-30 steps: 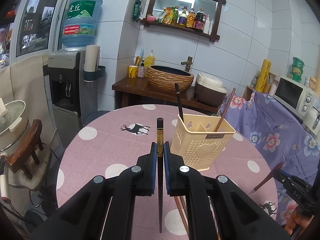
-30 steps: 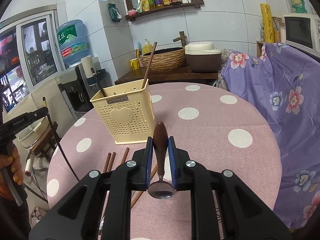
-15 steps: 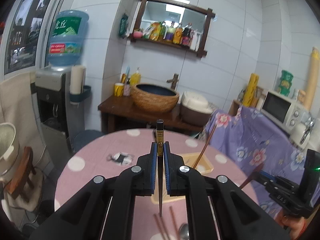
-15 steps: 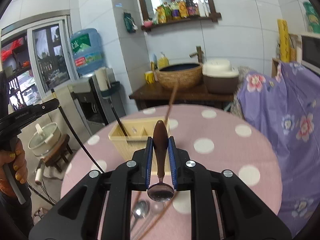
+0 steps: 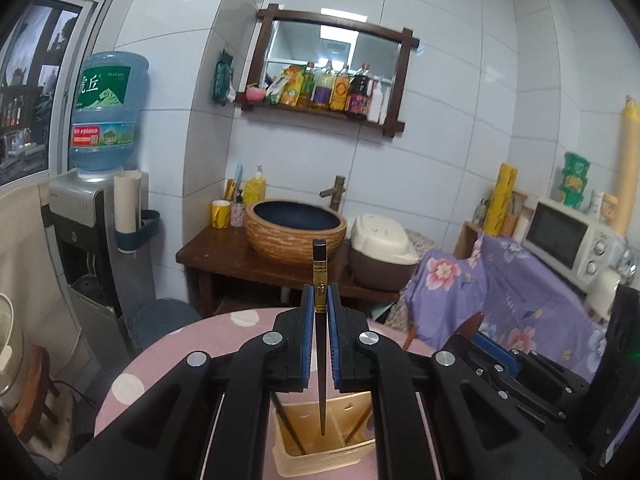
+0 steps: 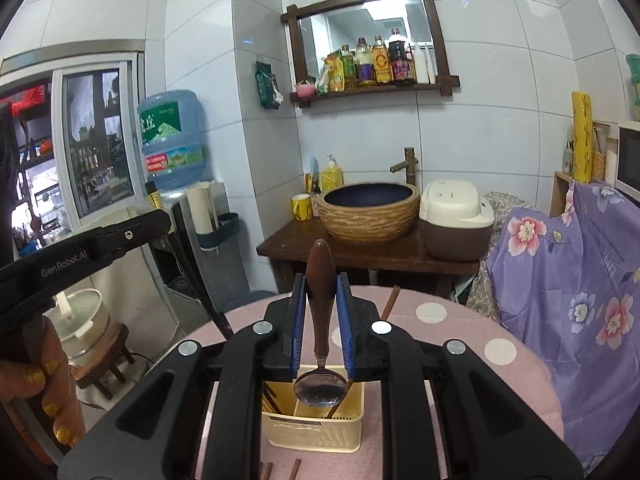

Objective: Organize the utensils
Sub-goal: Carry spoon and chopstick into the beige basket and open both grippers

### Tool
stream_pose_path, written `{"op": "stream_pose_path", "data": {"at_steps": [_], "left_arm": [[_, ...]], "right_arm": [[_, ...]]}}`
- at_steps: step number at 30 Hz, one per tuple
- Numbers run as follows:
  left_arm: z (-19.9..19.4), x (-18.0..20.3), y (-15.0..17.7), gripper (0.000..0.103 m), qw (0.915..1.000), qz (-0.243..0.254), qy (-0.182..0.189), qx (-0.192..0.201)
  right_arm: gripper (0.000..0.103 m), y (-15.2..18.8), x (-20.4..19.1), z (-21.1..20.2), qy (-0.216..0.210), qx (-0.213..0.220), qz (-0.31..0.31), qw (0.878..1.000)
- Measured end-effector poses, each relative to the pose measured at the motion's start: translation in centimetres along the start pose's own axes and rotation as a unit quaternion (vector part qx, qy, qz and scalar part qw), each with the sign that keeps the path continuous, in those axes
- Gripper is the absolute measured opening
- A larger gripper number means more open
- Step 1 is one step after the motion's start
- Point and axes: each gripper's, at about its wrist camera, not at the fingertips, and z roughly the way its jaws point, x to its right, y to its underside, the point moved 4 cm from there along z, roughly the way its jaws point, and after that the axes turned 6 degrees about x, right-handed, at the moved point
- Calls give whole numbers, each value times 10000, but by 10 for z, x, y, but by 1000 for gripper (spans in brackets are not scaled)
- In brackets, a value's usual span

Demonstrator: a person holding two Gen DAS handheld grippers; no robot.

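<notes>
Left wrist view: the left gripper (image 5: 320,300) is seen with its blue-padded fingers (image 5: 306,328) drawn close together, pinching a dark chopstick (image 5: 320,280) between them. The chopstick is held upright; its gold-banded upper end stands above the pads, and its tapered tip hangs down over the cream utensil holder (image 5: 324,458), just above or just inside the open top; which of the two cannot be told. Other sticks are seen leaning inside the holder's compartments. The holder stands on the pink polka-dot table (image 5: 172,352). At the right edge of this view the right gripper (image 5: 490,346) is visible close beside the left one.

Right wrist view: the right gripper's fingers (image 6: 298,320) are set a little wider, clamped on the brown wooden handle of a spoon (image 6: 320,320). The spoon is held vertically, handle up; its metal bowl hangs below the pads, over the open top of the holder, apart from its rim. The holder is perforated, with a divider across the top. Brown chopsticks (image 6: 296,470) are noted lying on the table in front of the holder, at the bottom edge. The left gripper's body is seen at far left, held in a hand (image 6: 44,384) with yellow-painted nails.
</notes>
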Motion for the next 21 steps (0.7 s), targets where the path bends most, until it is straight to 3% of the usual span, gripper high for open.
{"op": "stream_pose_path", "data": {"at_steps": [7,12,19,21], "left_arm": [[30,-13,63,8,9983,-85,-32,-568],[38,-15,95,8,9964,-69,-19,-843],[43,-23,105,8,9950,-187,6,-985],[39,-25,102,8,9954,-282,25,-911]], "right_arm": [[16,65,5,37,31,-529,76,9986],[16,89,5,43,52,-647,43,9979],[17,93,5,40,73,-587,-62,9982],[21,92,7,36,31,-496,26,9988]]}}
